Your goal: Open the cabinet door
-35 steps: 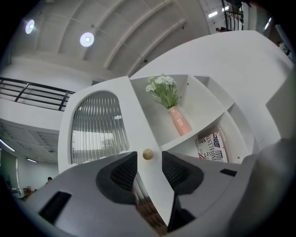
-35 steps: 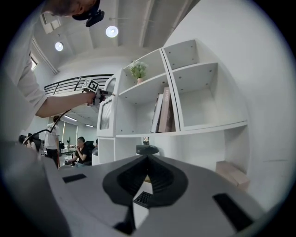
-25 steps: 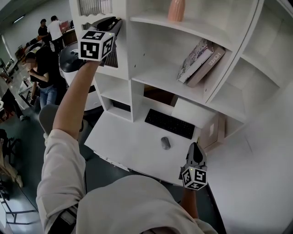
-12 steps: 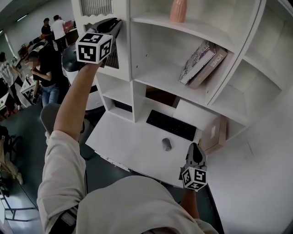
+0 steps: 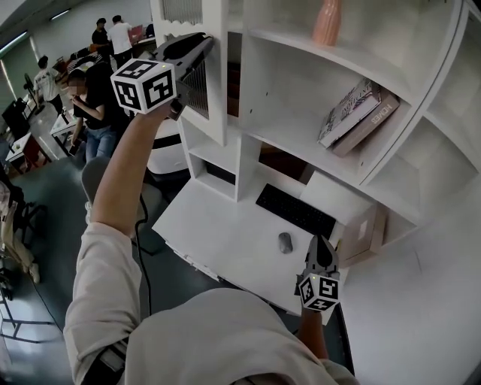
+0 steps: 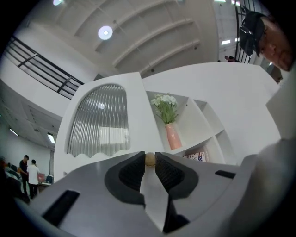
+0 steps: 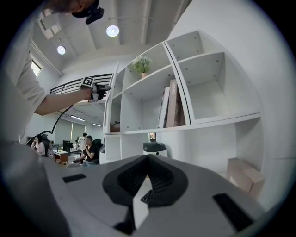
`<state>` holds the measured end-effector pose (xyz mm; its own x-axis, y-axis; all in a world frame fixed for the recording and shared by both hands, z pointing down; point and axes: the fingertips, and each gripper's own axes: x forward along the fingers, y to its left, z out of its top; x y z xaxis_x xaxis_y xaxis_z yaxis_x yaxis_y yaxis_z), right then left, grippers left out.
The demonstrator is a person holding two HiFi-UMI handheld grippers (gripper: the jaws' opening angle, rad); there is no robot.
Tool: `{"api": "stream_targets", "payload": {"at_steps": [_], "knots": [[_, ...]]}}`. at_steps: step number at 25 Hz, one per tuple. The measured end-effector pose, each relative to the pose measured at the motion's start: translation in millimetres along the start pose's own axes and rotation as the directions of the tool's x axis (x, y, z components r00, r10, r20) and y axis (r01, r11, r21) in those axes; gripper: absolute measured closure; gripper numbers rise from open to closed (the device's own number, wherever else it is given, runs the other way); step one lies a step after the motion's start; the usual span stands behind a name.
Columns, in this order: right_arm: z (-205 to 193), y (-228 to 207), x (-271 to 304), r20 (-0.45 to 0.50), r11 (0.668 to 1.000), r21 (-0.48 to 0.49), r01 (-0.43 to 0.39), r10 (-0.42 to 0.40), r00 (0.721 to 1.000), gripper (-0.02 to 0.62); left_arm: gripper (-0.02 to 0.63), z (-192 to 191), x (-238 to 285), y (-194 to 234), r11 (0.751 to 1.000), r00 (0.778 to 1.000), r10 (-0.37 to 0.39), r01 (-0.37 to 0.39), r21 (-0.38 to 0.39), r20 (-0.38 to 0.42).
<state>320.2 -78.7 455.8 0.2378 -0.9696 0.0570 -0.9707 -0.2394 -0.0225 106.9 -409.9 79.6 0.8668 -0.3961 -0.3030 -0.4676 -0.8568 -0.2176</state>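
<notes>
The left gripper (image 5: 198,45) was raised to the shelf unit's (image 5: 301,83) upper left compartment, above the desk's (image 5: 218,233) left edge. Its jaws had just been closing and pinched the small round knob (image 6: 150,159) of the cabinet door (image 5: 214,83). That door, white with a ribbed glass pane, stood ajar, swung out from the unit's front. The right gripper (image 5: 322,241) hung low over the desk's front right corner with its jaws pressed together on nothing, just beside the mouse (image 5: 285,242). A black keyboard (image 5: 294,211) lay toward the desk's back edge. Leaning books (image 5: 357,113) and a pink vase (image 5: 327,21) sat on the open shelves.
</notes>
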Motion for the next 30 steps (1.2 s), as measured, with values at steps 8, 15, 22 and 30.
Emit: {"api": "stream_targets", "payload": {"at_steps": [8,15,22,30], "knots": [[-2.2,27.4,24.3,-0.016,0.997,-0.009,-0.072,0.072,0.997,0.592,0.537,11.5,-44.1,7.9,0.991,0.993,-0.102,0.106,-0.083,0.057],[-2.4,48.3,41.2,-0.016,0.994,-0.013,-0.111,0.110,0.994,0.592,0.537,20.5,-84.4,19.9,0.975,0.977,-0.201,0.207,-0.085,0.067],[-5.1,62.0,50.9,-0.028,0.992,-0.020,-0.123,0.122,0.992,0.592,0.534,29.4,-130.5,44.5,0.943,0.946,-0.301,0.314,-0.113,0.118],[-6.1,82.9,67.8,-0.045,0.988,-0.038,-0.150,0.148,0.988,0.592,0.528,33.0,-184.3,94.6,0.892,0.900,-0.387,0.421,-0.166,0.201]]}}
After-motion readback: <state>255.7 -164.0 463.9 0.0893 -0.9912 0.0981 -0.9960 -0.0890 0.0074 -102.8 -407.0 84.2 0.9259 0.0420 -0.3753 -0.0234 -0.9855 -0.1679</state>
